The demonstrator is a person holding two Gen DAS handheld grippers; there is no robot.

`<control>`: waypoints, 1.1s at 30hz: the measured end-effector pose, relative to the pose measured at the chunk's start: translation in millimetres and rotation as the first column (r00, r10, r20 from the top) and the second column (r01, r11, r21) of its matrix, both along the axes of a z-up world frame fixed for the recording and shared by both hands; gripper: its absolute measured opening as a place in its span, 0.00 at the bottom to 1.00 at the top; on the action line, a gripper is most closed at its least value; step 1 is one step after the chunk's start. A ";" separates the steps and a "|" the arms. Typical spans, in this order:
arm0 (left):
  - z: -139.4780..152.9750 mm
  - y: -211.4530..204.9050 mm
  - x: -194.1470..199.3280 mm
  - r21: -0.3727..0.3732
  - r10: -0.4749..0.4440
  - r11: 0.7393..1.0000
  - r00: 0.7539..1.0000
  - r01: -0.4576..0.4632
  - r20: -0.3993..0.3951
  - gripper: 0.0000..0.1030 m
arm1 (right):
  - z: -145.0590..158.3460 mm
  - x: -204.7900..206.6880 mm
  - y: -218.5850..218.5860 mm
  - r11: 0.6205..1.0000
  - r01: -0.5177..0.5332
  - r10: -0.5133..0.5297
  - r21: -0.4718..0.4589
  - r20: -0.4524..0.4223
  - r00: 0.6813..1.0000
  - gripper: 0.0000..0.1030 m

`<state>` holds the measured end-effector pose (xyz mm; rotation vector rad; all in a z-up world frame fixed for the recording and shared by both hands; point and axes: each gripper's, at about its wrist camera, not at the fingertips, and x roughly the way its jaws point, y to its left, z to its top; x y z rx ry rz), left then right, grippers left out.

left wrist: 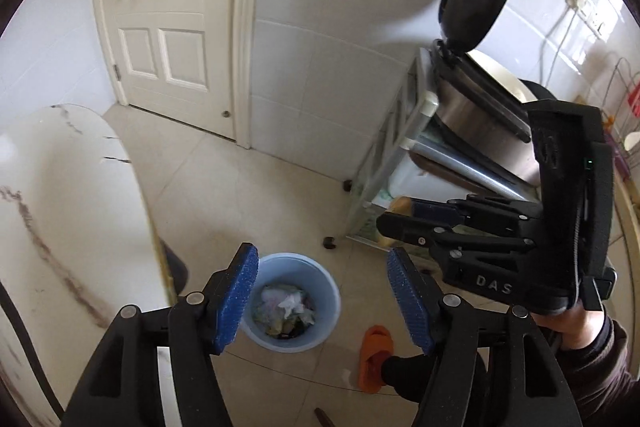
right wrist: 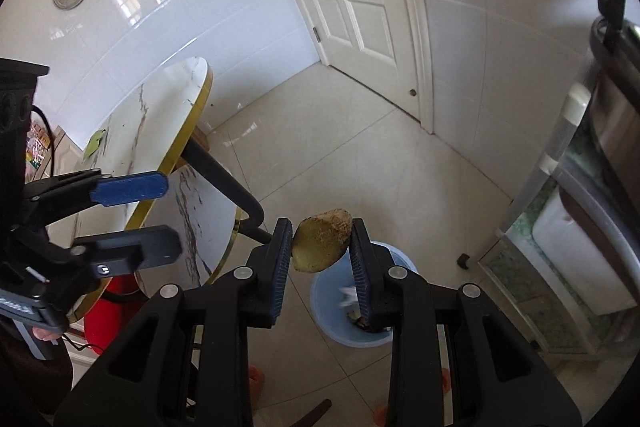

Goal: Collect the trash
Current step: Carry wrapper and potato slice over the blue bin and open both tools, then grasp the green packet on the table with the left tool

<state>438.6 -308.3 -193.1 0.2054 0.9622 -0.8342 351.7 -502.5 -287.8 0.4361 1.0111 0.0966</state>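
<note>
Right wrist: bin (right wrist: 320, 301) rim just beside table edge (right wrist: 208, 83).

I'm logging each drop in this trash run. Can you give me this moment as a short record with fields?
left gripper: open, nothing between the pads
right gripper: shut on a yellowish piece of ginger
bin: light blue trash bin on the tiled floor, already holding crumpled paper and scraps
position: both grippers point down over the bin
still on table: green scrap on the marble table
</note>
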 end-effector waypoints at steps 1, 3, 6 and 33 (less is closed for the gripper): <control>2.0 2.2 -2.2 0.002 0.006 1.000 1.000 -0.006 0.010 0.62 | -1.7 1.0 -0.2 1.000 0.001 -0.001 0.004 0.002 1.000 0.26; 4.7 6.1 -8.9 -0.005 0.019 1.000 1.000 -0.019 0.023 0.63 | -1.7 3.2 1.9 1.000 -0.001 0.001 0.010 0.011 1.000 0.27; 11.6 19.2 -16.9 -0.014 0.041 0.999 0.998 -0.040 0.041 0.67 | 1.2 4.8 5.8 1.000 0.006 -0.006 -0.002 0.023 1.000 0.38; 23.5 372.6 76.7 0.093 0.644 0.731 0.729 -0.676 0.233 0.95 | -10.6 17.8 66.3 0.994 0.059 -0.064 -0.093 -0.045 0.997 0.70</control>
